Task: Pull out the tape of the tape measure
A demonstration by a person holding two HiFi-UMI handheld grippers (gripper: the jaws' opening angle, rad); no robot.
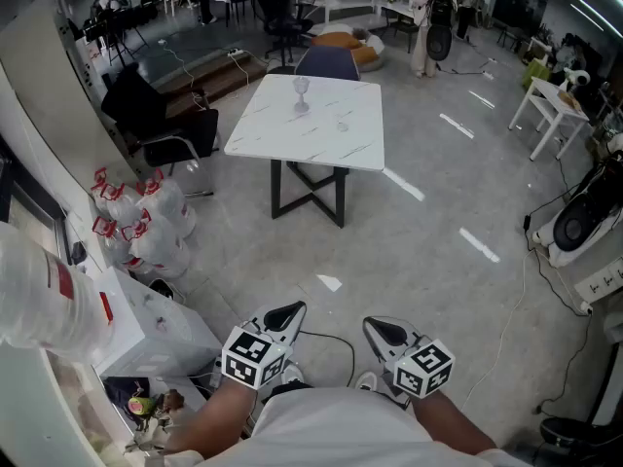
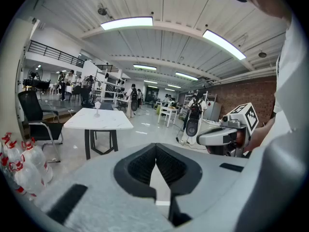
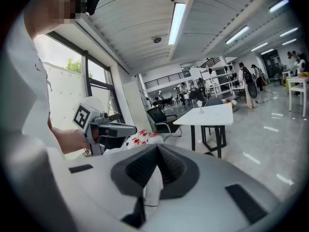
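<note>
So we're holding both grippers low in front of us, side by side, just above our white shirt [image 1: 341, 431] in the head view. The left gripper [image 2: 155, 151] is sitting with its jaws pressed together, the black ribbed pads meeting at the tip and nothing caught between them. The right gripper [image 3: 157, 150] is doing the same: pads touching, nothing clamped. Both are tilting a bit down toward the floor and staying apart from each other, with the left marker cube [image 1: 253, 356] and the right marker cube [image 1: 425, 366] facing up at the head camera.

As for the tape measure, we're not spotting it in any of the three views, so we can't tell where it's lying or how it looks.

Going outward, a thin black cable [image 1: 336, 339] is curling over the glossy grey floor [image 1: 428, 251] between the two grippers. Well ahead of us a white marble-look table [image 1: 331, 144] is standing on black crossed legs, and a small clear stemmed glass [image 1: 301, 93] is standing upright near its far edge. Off to the left a black chair [image 1: 165, 129] is sitting near the table, and a bunch of white bags with red print [image 1: 136, 222] is slumping against the counter beside us. Way at the back, a few people [image 1: 428, 13] are standing around more tables
</note>
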